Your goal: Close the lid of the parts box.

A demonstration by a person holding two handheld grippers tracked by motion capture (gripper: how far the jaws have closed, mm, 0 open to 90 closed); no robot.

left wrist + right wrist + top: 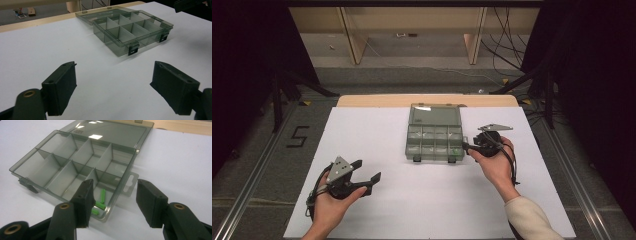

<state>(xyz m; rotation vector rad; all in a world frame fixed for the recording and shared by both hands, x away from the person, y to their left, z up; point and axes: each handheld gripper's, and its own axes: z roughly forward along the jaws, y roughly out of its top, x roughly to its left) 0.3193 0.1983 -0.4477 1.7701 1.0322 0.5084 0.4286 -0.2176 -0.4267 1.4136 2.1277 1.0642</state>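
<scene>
Smoky-grey plastic compartment box (75,165) lies open; the right gripper (113,202), jaws spread, straddles its near corner wall above green pieces (101,201). Left gripper (113,90) spread, well apart.

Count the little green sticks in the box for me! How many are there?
3 green sticks, all lying together in the corner compartment of the open box nearest the right gripper. One of its jaws covers part of that compartment, so more might be hidden.

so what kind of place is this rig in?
Likely a lab data-collection station, not a home: white-covered table on a bare floor, black tripod legs either side, loose cables behind, and a taped "5" marker.
</scene>
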